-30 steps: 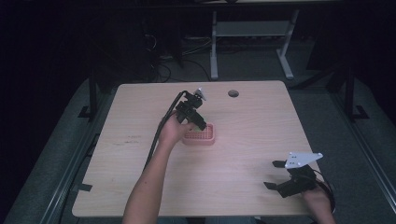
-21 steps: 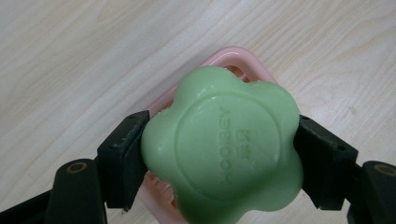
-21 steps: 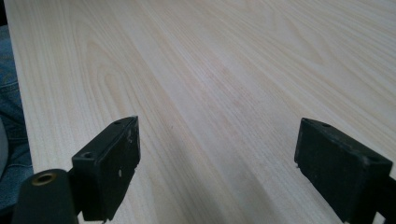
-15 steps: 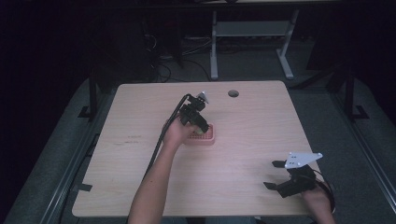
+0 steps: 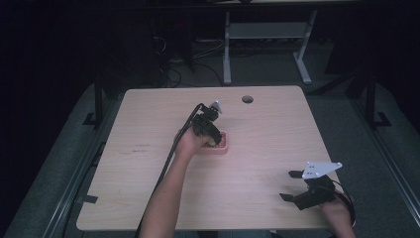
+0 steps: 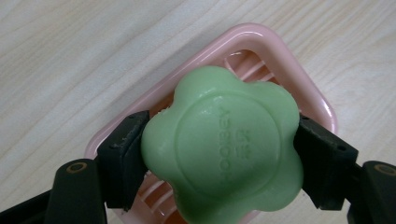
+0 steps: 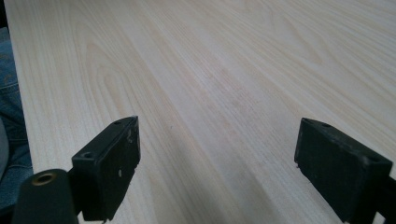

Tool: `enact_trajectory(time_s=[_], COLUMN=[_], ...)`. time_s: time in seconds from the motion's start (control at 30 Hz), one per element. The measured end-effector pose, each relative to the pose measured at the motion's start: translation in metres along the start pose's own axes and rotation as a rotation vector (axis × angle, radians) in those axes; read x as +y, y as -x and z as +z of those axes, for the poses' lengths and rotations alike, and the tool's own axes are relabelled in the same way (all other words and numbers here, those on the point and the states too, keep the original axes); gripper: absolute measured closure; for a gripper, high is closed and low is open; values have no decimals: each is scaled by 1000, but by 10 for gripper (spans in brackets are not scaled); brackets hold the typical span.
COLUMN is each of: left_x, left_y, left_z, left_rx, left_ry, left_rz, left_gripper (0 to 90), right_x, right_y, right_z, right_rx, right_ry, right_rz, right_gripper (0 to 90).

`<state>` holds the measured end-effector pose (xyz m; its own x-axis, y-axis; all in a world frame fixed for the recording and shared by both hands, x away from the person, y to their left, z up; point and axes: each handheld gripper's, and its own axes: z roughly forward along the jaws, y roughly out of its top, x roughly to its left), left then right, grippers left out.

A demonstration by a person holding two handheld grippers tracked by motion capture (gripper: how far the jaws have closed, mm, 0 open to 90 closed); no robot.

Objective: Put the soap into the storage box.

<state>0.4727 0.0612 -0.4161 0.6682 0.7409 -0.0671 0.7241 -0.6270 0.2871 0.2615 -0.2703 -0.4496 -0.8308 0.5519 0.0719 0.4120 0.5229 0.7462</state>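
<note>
- the left gripper [image 6: 219,163] is shown clamped on a pale green, flower-shaped bar of soap [image 6: 222,149]; one black pad [image 6: 122,158] is pressed against each opposite side of the bar, with its embossed face turned towards the camera.
- directly beneath the soap, a pink, rounded-square plastic soap dish [image 6: 299,70] with a slotted floor is seen; the bar is centred over the dish opening, and whether it touches the ribs cannot be told.
- in the high view, the left gripper [image 5: 212,136] is placed over the dish [image 5: 224,148] near the middle of the light wooden table [image 5: 148,198], with the forearm reaching in from below.
- the right gripper [image 7: 217,168] is held with its jaws spread wide and nothing between them, above bare wood; in the high view it [image 5: 304,191] is found near the table's near right corner, well apart from the dish.
- the governing relation: the soap lies straight above the dish well, between the left pads, so the left hand is by far the nearer. the step in hand is judged to be seating the bar in the dish, which would call for only a short lowering and then a parting of the jaws.
</note>
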Motion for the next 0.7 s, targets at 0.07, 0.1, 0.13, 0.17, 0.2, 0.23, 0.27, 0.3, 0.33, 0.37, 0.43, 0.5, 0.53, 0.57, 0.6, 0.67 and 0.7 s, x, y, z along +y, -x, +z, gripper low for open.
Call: enact_trajectory(time_s=[0.07, 0.1, 0.13, 0.17, 0.2, 0.23, 0.27, 0.3, 0.33, 0.37, 0.43, 0.5, 0.53, 0.57, 0.6, 0.67, 0.7], left_x=[0, 0, 0, 0, -1, -1, -1, -1, -1, -1, -1, -1, -1, -2, -2, -3, -3], left_y=[0, 0, 2, 2, 3, 4, 4, 4, 3, 3, 4, 4, 4, 3, 3, 3, 3], left_z=[1, 1, 2, 3, 4, 5, 5, 6, 6, 6, 6, 6, 6, 7, 7, 7, 7], left_rx=[-7, -6, -4, -3, -1, 2, 6, 4, 0, -4, -1, 3, 7, 9, 8, 7, 5], left_ry=[3, 0, 1, -1, -4, -5, -5, -6, -3, -4, 0, -6, -14, -17, -13, -16, -11], left_rz=[0, 4, 6, 13, 14, 13, 11, 10, 7, 5, 4, 8, 9, 11, 7, 8, 5], left_gripper=[265, 265, 265, 265, 265, 265, 264, 264, 264, 264, 264, 264, 263, 263, 263, 262, 262], right_x=[0, 0, 0, 0, 0, 0, 0, 0, 0, 0, 0, 0, 0, 0, 0, 0, 0], right_y=[0, 0, 0, 0, 0, 0, 0, 0, 0, 0, 0, 0, 0, 0, 0, 0, 0], right_z=[0, 0, 0, 0, 0, 0, 0, 0, 0, 0, -1, 0, 0, 0, 0, 0, 0], right_rx=[0, -1, 0, 0, -1, 0, 1, 0, -1, -1, -3, 0, 0, 0, 0, -1, -1], right_ry=[0, 2, 3, 2, 2, 1, 0, -1, 0, 1, 1, -2, -1, 0, -1, 0, 0], right_rz=[0, 0, -3, -1, 1, 0, 0, 0, 0, -1, -1, 1, 1, -2, -1, -4, -4], right_gripper=[138, 137, 137, 138, 138, 138, 138, 138, 138, 138, 138, 138, 137, 138, 138, 138, 138])
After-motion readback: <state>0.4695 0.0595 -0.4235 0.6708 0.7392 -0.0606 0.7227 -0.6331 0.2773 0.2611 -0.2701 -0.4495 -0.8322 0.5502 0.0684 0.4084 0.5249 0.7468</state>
